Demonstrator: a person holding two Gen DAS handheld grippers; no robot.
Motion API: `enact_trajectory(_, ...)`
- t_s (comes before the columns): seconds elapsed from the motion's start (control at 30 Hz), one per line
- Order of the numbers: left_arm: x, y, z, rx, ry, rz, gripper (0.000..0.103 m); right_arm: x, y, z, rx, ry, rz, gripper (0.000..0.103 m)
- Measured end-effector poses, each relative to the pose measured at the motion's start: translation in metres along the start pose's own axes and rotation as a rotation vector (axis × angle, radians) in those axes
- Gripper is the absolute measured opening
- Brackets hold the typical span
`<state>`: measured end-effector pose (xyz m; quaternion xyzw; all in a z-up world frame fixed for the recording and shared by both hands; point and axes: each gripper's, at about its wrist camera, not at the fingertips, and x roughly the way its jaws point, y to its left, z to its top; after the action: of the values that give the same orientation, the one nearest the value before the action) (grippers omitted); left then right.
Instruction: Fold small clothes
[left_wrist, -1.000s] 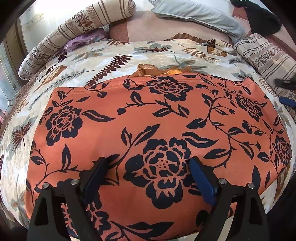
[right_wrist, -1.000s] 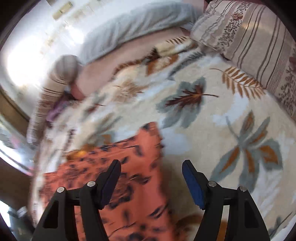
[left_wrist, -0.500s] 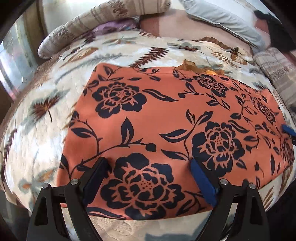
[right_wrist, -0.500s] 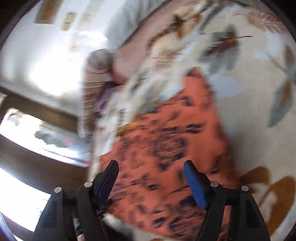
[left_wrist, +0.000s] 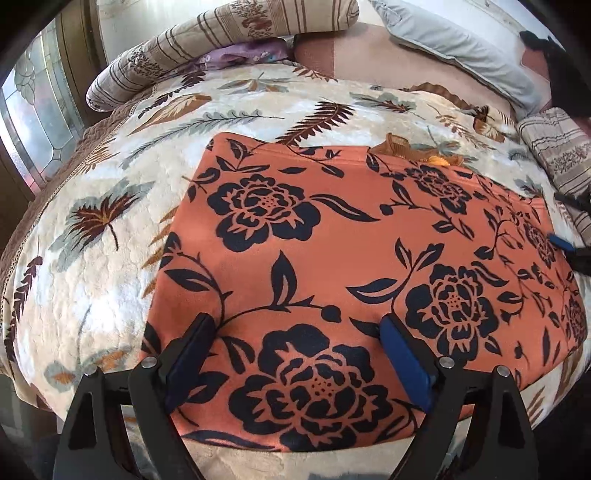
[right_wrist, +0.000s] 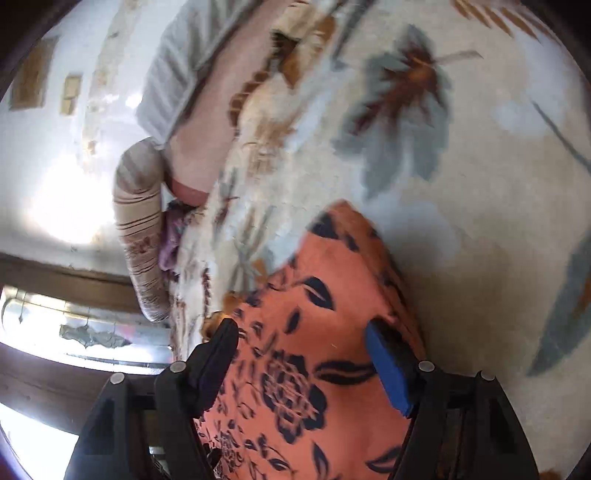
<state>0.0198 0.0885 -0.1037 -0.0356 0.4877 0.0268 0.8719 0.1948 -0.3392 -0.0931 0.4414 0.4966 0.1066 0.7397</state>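
Nearest in the left wrist view, the left hand-held gripper (left_wrist: 295, 354) hangs over the near edge of the orange garment (left_wrist: 351, 258), its jaws spread wide with nothing pinched between them; the dark finger sits to the left and the blue-padded finger (left_wrist: 404, 363) to the right, both above the black flower print. The garment lies spread flat on the bed, on a cream bedspread (left_wrist: 92, 266) patterned with brown and grey-blue leaves. At the garment's right edge the tips of the right hand-held gripper (left_wrist: 570, 229) come into this view.

In the right wrist view, which is blurred, the right hand-held gripper (right_wrist: 301, 354) is over that same side of the garment (right_wrist: 317, 369), its jaws apart and not pressing on the cloth; the garment's corner reaches beyond the fingers onto the bedspread (right_wrist: 461, 240).

Farther back in the left view, a small tan and yellow scrap of cloth (left_wrist: 413, 151) peeks out along the garment's far edge. Beyond it lie a striped rolled quilt (left_wrist: 229, 40) with a purple cloth (left_wrist: 243, 55) tucked beneath it, a pink sheet (left_wrist: 388, 55), a pale grey pillow (left_wrist: 461, 48), and a second striped bundle (left_wrist: 557, 147) at the right.
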Motion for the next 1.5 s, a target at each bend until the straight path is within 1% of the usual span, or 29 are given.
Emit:
enact_trajectory(0.03,0.001,0.003,0.000,-0.008,-0.004,0.002,0.092,-0.003,0.012,0.004,-0.046,-0.016,0.026,0.075)
enact_trajectory(0.1,0.006,0.008,-0.002,-0.022,-0.005,-0.008,0.092,-0.002,0.023,0.014,-0.068,-0.031,0.054,0.075)
enact_trajectory(0.13,0.009,0.008,-0.002,-0.020,-0.005,-0.008,0.092,0.004,0.022,0.023,-0.057,-0.029,0.054,0.076)
enact_trajectory(0.2,0.009,0.004,-0.002,0.001,-0.014,0.003,0.092,0.021,0.007,0.038,-0.011,-0.023,-0.007,0.076)
enact_trajectory(0.23,0.009,0.003,-0.002,0.008,-0.013,0.006,0.092,0.028,-0.005,0.043,0.033,-0.014,0.012,0.076)
enact_trajectory(0.27,0.009,0.004,-0.001,0.008,-0.008,0.004,0.092,0.027,-0.011,0.045,0.071,-0.044,0.057,0.076)
enact_trajectory(0.33,0.008,0.007,0.000,-0.005,-0.007,-0.008,0.092,0.018,-0.003,0.040,0.071,-0.083,0.087,0.076)
enact_trajectory(0.4,0.005,0.009,0.000,-0.011,-0.013,-0.006,0.092,0.002,0.016,0.022,-0.011,-0.102,0.076,0.076)
enact_trajectory(0.47,-0.002,0.011,-0.001,-0.024,-0.035,0.006,0.092,-0.015,0.031,-0.002,-0.068,-0.095,0.087,0.076)
enact_trajectory(0.53,-0.011,0.014,-0.001,-0.037,-0.067,0.005,0.092,-0.031,0.040,-0.037,-0.103,-0.067,0.085,0.076)
enact_trajectory(0.63,-0.017,0.023,-0.003,-0.054,-0.093,0.033,0.092,-0.045,0.043,-0.088,-0.129,-0.027,0.108,0.076)
enact_trajectory(0.67,-0.013,0.026,-0.004,-0.054,-0.071,0.054,0.092,-0.046,0.043,-0.102,-0.142,-0.006,0.098,0.076)
enact_trajectory(0.73,0.002,0.032,-0.007,-0.051,-0.015,0.089,0.092,-0.046,0.039,-0.128,-0.155,-0.006,0.088,0.078)
enact_trajectory(0.77,0.009,0.037,-0.009,-0.058,0.004,0.077,0.092,-0.041,0.036,-0.136,-0.155,0.009,0.067,0.079)
enact_trajectory(0.8,0.010,0.043,-0.010,-0.088,0.004,0.047,0.092,-0.038,0.029,-0.140,-0.137,0.025,0.036,0.079)
enact_trajectory(0.83,0.005,0.046,-0.011,-0.110,0.008,0.044,0.092,-0.036,0.018,-0.144,-0.102,0.029,0.001,0.079)
enact_trajectory(0.87,0.001,0.047,-0.011,-0.119,0.012,0.047,0.092,-0.037,0.014,-0.146,-0.090,0.025,0.002,0.079)
enact_trajectory(0.93,-0.014,0.048,-0.013,-0.119,-0.022,0.045,0.092,-0.045,0.019,-0.149,-0.107,-0.008,0.016,0.079)
enact_trajectory(1.0,-0.025,0.049,-0.017,-0.113,-0.054,0.051,0.092,-0.057,0.027,-0.154,-0.143,-0.040,0.059,0.079)
enact_trajectory(1.03,-0.023,0.051,-0.019,-0.117,-0.044,0.055,0.092,-0.060,0.029,-0.156,-0.163,-0.053,0.062,0.081)
enact_trajectory(1.07,-0.015,0.056,-0.022,-0.135,-0.008,0.056,0.092,-0.060,0.027,-0.158,-0.181,-0.062,0.036,0.084)
enact_trajectory(1.1,-0.006,0.060,-0.024,-0.152,0.037,0.073,0.092,-0.053,0.019,-0.158,-0.193,-0.059,-0.017,0.084)
enact_trajectory(1.13,0.002,0.064,-0.027,-0.176,0.078,0.075,0.092,-0.049,0.010,-0.157,-0.168,-0.041,-0.049,0.084)
enact_trajectory(1.17,0.001,0.070,-0.029,-0.210,0.073,0.051,0.091,-0.046,0.001,-0.156,-0.119,-0.030,-0.028,0.084)
enact_trajectory(1.2,-0.006,0.073,-0.029,-0.225,0.055,0.060,0.091,-0.055,0.000,-0.156,-0.104,-0.043,0.005,0.084)
enact_trajectory(1.27,-0.017,0.072,-0.027,-0.214,0.012,0.086,0.091,-0.065,0.010,-0.155,-0.163,-0.074,0.032,0.084)
enact_trajectory(1.3,-0.021,0.071,-0.025,-0.203,-0.003,0.084,0.091,-0.066,0.011,-0.156,-0.174,-0.084,0.032,0.084)
enact_trajectory(1.4,-0.032,0.068,-0.022,-0.193,-0.041,0.087,0.091,-0.058,0.000,-0.156,-0.111,-0.041,0.020,0.084)
enact_trajectory(1.5,-0.040,0.064,-0.021,-0.188,-0.064,0.089,0.091,-0.063,0.002,-0.157,-0.129,-0.058,0.032,0.084)
